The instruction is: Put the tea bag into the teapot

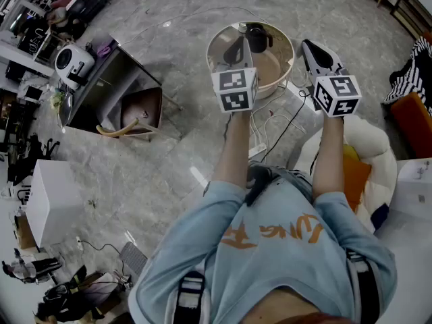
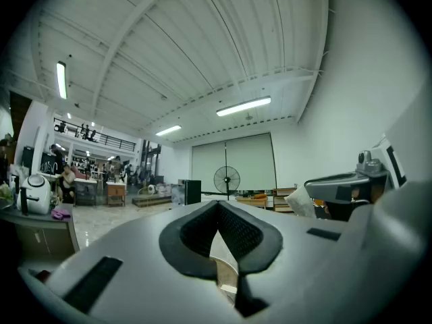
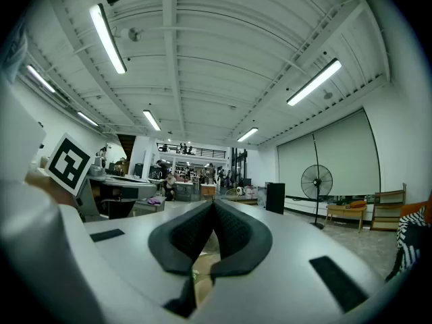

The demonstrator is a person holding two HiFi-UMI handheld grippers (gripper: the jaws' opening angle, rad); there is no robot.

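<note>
Left claw (image 1: 236, 48), pads pressed together on nothing, hangs just beside the dark teapot (image 1: 257, 38) on the round tabletop (image 1: 275, 67). Right claw (image 1: 317, 54), likewise closed and empty, sits farther right. No tea bag shows.

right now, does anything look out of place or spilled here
Nothing spilled or damaged. The teapot sits on the round table. Loose cables trail across the floor beside it, and both the left gripper and right gripper are shut and empty; no tea bag shows.
</note>
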